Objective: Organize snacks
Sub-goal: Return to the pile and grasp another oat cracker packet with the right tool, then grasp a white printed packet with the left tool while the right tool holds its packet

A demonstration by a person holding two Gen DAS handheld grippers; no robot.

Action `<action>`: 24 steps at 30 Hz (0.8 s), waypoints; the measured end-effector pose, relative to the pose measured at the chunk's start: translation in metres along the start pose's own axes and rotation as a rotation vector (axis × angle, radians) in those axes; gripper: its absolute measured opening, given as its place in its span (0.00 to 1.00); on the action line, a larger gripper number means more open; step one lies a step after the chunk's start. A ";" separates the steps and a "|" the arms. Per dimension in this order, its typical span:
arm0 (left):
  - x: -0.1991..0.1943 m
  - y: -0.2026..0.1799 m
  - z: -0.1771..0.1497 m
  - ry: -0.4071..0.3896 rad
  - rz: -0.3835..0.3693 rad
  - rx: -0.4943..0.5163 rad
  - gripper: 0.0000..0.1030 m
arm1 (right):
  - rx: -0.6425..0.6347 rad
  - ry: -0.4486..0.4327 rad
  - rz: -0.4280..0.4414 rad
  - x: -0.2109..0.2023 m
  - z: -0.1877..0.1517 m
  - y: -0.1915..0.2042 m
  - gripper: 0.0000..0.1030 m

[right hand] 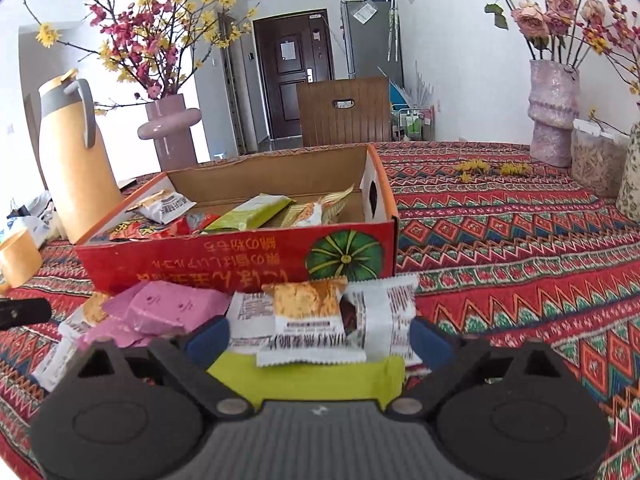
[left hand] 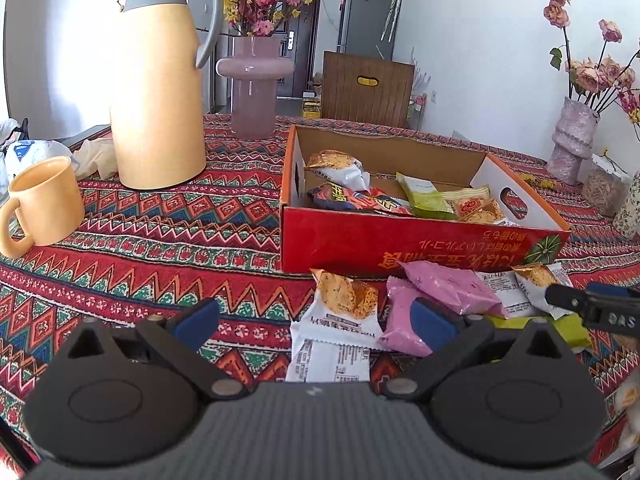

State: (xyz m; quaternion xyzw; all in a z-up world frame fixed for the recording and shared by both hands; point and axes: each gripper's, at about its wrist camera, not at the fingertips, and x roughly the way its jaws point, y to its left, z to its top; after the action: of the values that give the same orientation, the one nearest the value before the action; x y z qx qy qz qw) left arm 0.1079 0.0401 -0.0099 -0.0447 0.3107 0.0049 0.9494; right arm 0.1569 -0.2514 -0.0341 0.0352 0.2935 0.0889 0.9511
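Note:
An open red cardboard box (left hand: 400, 240) (right hand: 240, 258) on the patterned tablecloth holds several snack packets. More packets lie loose in front of it. My left gripper (left hand: 316, 320) is open, with a white packet with an orange picture (left hand: 340, 312) lying between its fingers, untouched. Pink packets (left hand: 440, 288) lie just to the right. My right gripper (right hand: 320, 340) is open around a white and orange packet (right hand: 308, 312) that lies on a yellow-green packet (right hand: 304, 376). Its blue pads (right hand: 210, 340) stand close to the wrappers' edges, and nothing looks squeezed. A right finger (left hand: 592, 308) shows in the left wrist view.
A tall yellow thermos jug (left hand: 160, 92) and a yellow mug (left hand: 44, 204) stand left of the box, with a pink vase (left hand: 254, 84) behind. Another vase with roses (right hand: 554, 112) and a jar (right hand: 596, 164) stand at the far right. A wooden chair (right hand: 344, 112) is behind the table.

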 end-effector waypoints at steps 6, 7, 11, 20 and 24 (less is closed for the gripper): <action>0.003 0.002 -0.001 0.017 0.011 0.003 1.00 | -0.029 0.023 0.010 0.021 0.006 0.005 0.55; 0.004 0.002 -0.002 0.019 0.012 0.003 1.00 | -0.028 0.029 0.012 0.024 0.007 0.005 0.51; 0.008 0.003 -0.004 0.039 0.017 0.005 1.00 | -0.031 0.017 0.020 0.025 0.006 0.006 0.36; 0.032 0.000 -0.003 0.089 0.055 0.032 1.00 | -0.007 -0.079 0.031 -0.010 -0.003 0.004 0.35; 0.044 -0.006 -0.002 0.105 0.064 0.052 1.00 | 0.014 -0.083 0.027 -0.019 -0.011 -0.001 0.35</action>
State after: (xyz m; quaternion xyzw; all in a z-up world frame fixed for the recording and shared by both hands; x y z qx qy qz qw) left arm 0.1424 0.0335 -0.0364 -0.0103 0.3614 0.0248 0.9320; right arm 0.1355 -0.2560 -0.0327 0.0494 0.2539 0.0983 0.9610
